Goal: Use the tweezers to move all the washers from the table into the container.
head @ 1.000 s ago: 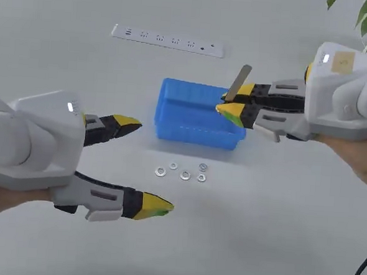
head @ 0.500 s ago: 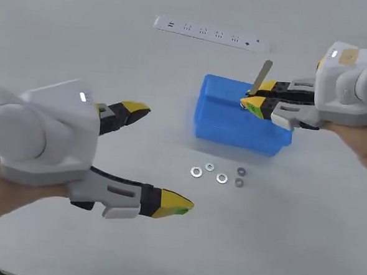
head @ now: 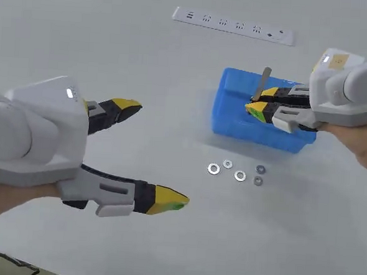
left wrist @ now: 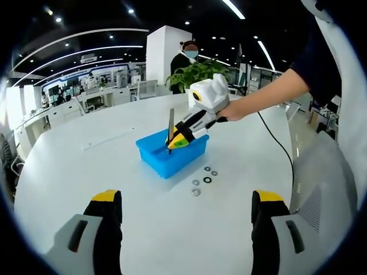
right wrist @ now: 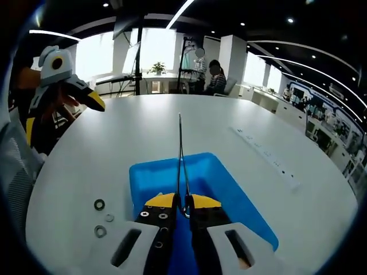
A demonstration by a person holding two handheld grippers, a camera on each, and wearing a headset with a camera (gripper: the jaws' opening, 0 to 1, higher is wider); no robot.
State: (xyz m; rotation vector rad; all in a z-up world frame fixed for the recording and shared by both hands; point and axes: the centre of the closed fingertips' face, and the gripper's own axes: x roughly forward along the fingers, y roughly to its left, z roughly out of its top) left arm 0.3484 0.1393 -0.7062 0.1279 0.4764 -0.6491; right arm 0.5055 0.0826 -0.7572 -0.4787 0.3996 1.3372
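While my right gripper [head: 254, 108] keeps its fingers [right wrist: 162, 201] clamped on the tweezers [head: 262, 83] above the blue container [head: 233, 127], the washers [head: 240, 175] lie on the tabletop [head: 145, 48] just beside its near wall. My left gripper [head: 159, 153] hangs wide open, holding nothing. I'd lower the tweezer tips to the nearest washer, catch its rim, and squeeze gently so it can't flick away.

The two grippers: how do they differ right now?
The left gripper has its fingers spread wide and empty; the right gripper is shut on the tweezers. The left gripper hangs over bare table, the right gripper over the blue container. Both have yellow-tipped fingers on white bodies.
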